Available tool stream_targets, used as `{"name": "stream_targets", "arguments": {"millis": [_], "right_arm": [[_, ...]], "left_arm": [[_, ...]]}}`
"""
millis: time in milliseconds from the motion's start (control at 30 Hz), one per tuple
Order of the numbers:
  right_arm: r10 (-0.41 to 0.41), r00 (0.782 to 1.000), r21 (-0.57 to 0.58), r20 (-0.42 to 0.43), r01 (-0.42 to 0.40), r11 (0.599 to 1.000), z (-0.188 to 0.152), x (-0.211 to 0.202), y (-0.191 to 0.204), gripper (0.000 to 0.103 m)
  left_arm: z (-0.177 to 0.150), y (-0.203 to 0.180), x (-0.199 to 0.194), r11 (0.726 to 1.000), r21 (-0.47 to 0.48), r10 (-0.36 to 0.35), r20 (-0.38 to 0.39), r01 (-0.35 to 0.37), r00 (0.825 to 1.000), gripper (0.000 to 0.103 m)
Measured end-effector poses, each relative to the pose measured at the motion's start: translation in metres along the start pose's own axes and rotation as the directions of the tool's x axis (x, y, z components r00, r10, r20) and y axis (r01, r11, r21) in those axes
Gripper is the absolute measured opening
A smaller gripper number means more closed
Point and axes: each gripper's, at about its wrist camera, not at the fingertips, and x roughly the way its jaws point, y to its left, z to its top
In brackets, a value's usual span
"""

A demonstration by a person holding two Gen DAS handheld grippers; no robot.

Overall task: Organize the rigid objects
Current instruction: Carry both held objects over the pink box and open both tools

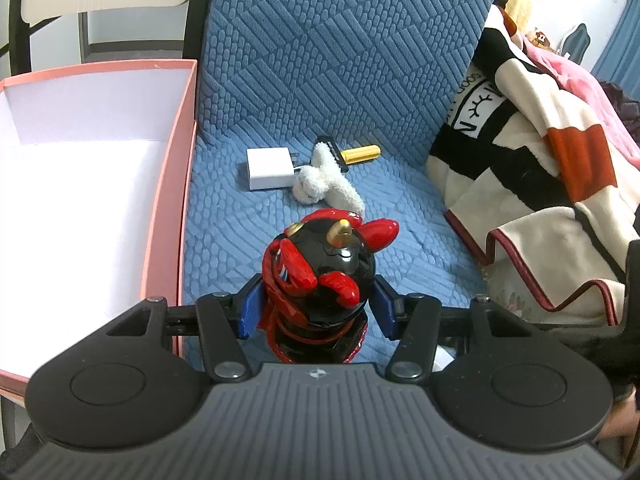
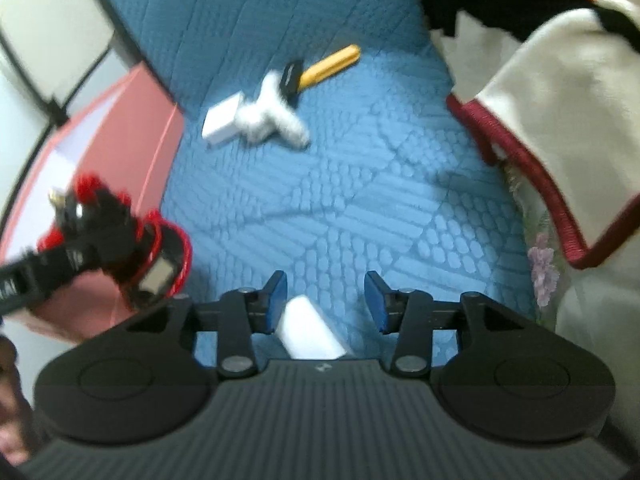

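My left gripper (image 1: 318,308) is shut on a glossy red and black horned figurine (image 1: 320,264), held upright just right of the pink box (image 1: 170,200). The right wrist view shows the same figurine (image 2: 116,236) at the left, blurred, in front of the pink box (image 2: 132,140). My right gripper (image 2: 326,300) stands open over the blue cushion. A white block (image 2: 312,332) lies under it, near the left finger, and the pads do not press on it. Farther back lie a white charger (image 1: 266,168), a white plush toy (image 1: 320,184) and a small yellow-handled hammer (image 1: 356,154).
The pink box has a white inside and sits against the cushion's left edge. A patterned blanket (image 1: 540,160) is heaped on the right, its red-trimmed edge (image 2: 520,152) close to my right gripper. The blue quilted backrest (image 1: 340,40) rises behind the objects.
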Motion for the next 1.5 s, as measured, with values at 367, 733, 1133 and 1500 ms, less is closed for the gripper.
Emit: {"name": "stream_targets", "arguments": {"millis": [367,733,1133,1500], "right_arm": [[-0.074,0.99,-0.116,-0.119,0.061,0.991,-0.01,0.02,0.017,0.053],[-0.154,0.987,-0.147,-0.037,0.147,0.978,-0.008,0.012,0.028,0.031],[-0.056,0.997,-0.122,0.047,0.061,0.991,0.031,-0.023,0.067,0.031],[0.105,0.98,-0.23,0.167,-0.065,0.971,0.095,-0.086,0.17,0.031]], "left_arm": [[-0.004,0.003,0.001,1.0,0.001,-0.015,-0.016,0.015,1.0,0.061],[0.006,0.009,-0.008,0.999,-0.021,-0.033,0.002,0.033,0.999,0.061],[0.049,0.017,-0.051,0.999,-0.017,-0.045,0.078,0.047,0.996,0.061],[0.122,0.07,-0.12,0.997,-0.068,0.037,0.136,-0.028,0.99,0.061]]}}
